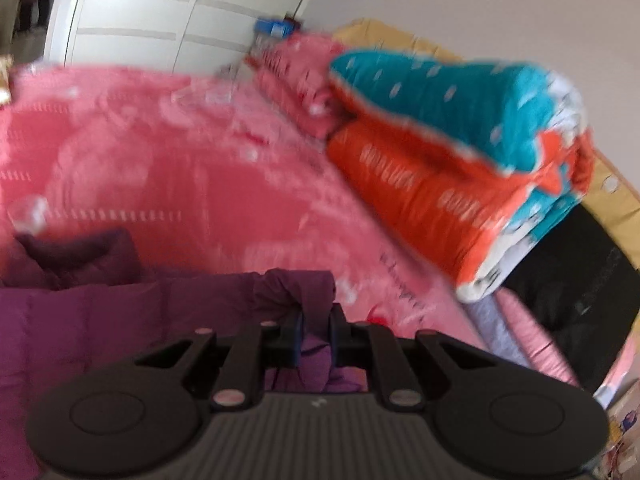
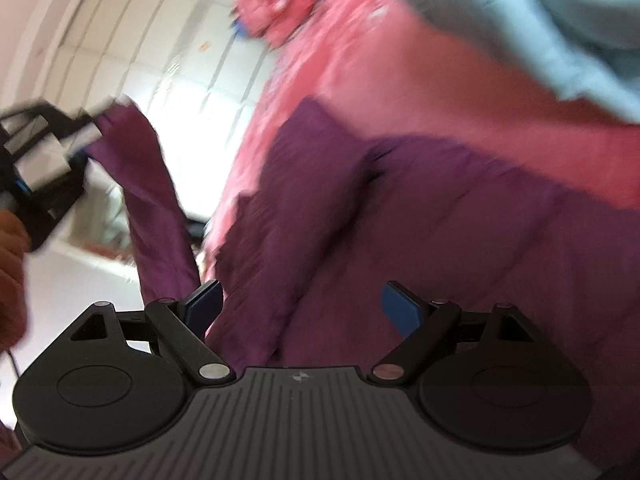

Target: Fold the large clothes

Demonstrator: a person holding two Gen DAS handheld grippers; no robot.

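A purple padded jacket (image 1: pixel 100 320) lies on a pink bedspread (image 1: pixel 180 168). My left gripper (image 1: pixel 316 328) is shut on a bunched edge of the jacket at the bottom middle of the left wrist view. In the right wrist view the left gripper (image 2: pixel 86 132) shows at far left, holding a hanging strip of the jacket up off the bed. My right gripper (image 2: pixel 302 304) is open and empty, its blue pads (image 2: pixel 402 308) spread wide just above the jacket's body (image 2: pixel 440 240). Both views are motion-blurred.
A rolled teal and orange quilt (image 1: pixel 460 140) lies on the bed at the right, with a pink pillow (image 1: pixel 296 76) behind it. A white wardrobe (image 1: pixel 160 12) stands beyond the bed. A light blue cloth (image 2: pixel 540 20) fills the upper right of the right wrist view.
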